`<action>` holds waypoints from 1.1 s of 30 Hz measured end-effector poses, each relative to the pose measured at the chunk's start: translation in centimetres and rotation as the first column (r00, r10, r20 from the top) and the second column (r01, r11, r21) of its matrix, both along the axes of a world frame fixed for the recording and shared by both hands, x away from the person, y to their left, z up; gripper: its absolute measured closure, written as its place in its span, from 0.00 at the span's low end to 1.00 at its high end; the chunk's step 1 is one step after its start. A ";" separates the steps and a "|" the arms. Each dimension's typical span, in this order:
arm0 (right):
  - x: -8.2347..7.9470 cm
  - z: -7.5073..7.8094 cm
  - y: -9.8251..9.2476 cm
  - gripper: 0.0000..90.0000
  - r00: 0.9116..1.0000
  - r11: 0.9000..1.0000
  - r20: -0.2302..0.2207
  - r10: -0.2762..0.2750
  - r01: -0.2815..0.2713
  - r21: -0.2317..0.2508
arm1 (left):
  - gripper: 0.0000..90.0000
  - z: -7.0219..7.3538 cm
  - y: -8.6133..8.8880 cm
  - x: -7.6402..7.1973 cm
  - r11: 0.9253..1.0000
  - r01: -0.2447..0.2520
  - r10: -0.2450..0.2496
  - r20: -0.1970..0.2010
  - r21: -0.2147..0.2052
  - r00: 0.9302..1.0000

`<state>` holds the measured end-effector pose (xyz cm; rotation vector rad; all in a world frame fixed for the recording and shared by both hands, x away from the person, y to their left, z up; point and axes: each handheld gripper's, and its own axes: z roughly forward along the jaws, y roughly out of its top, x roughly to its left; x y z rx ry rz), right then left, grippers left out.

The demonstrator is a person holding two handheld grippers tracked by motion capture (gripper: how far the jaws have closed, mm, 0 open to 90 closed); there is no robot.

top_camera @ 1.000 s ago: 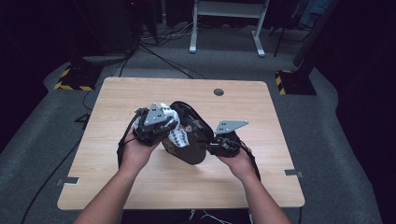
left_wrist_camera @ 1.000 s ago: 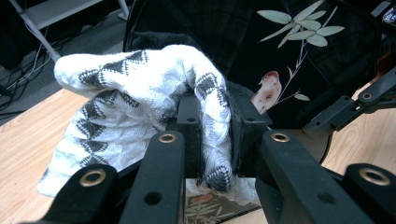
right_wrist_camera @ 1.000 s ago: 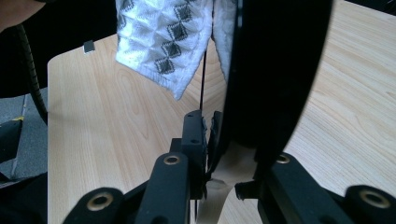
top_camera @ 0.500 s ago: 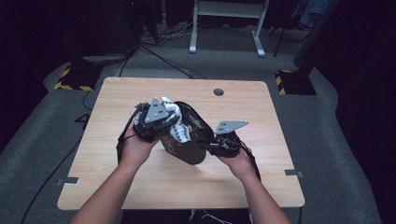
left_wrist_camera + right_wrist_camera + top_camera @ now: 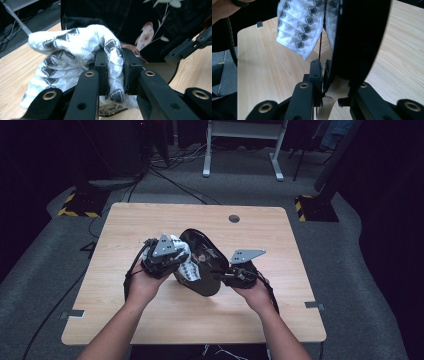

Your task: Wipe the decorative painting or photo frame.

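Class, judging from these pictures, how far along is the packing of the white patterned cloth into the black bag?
Done: both grips are set. In hand: the right gripper pinches the black bag by its rim, and the left gripper clamps the patterned cloth at its mouth. Left: most of the cloth hangs outside, so pushing in remains.

The high view looked forward and down from above the person's side onto the whole wooden table [image 5: 150, 320], from well back, with floor around it. The left gripper view sat very near, looking along its jaws at the white patterned cloth [image 5: 75, 52] and the black floral bag [image 5: 155, 22]. The right gripper view looked along its jaws, equally near, up the bag's edge [image 5: 359, 37]. All three shared cloth, bag and tabletop.
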<state>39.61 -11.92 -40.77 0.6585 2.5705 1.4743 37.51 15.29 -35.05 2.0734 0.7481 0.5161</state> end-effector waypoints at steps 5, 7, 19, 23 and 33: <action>0.0 0.0 0.0 0.87 1.000 1.000 0.002 0.002 -0.002 0.000 | 0.86 1.7 -0.4 -0.1 1.000 0.019 -0.019 0.030 -0.010 0.999; 0.0 0.0 0.1 0.87 1.000 1.000 0.001 0.003 -0.003 -0.001 | 0.86 2.7 -0.9 -0.3 0.999 0.033 -0.032 0.052 -0.011 0.998; -0.1 0.0 0.1 0.87 1.000 1.000 0.002 0.000 0.000 -0.006 | 0.86 0.7 -1.3 -0.4 0.998 0.056 -0.057 0.021 0.025 0.998; -0.1 0.0 0.1 0.87 1.000 1.000 0.004 0.001 -0.001 -0.008 | 0.86 0.8 -1.5 -0.4 0.998 0.065 -0.065 0.013 0.024 0.998; -0.1 0.0 0.1 0.87 1.000 1.000 0.002 0.001 -0.001 -0.009 | 0.86 2.0 -2.3 -0.6 0.996 0.090 -0.091 0.051 0.018 0.995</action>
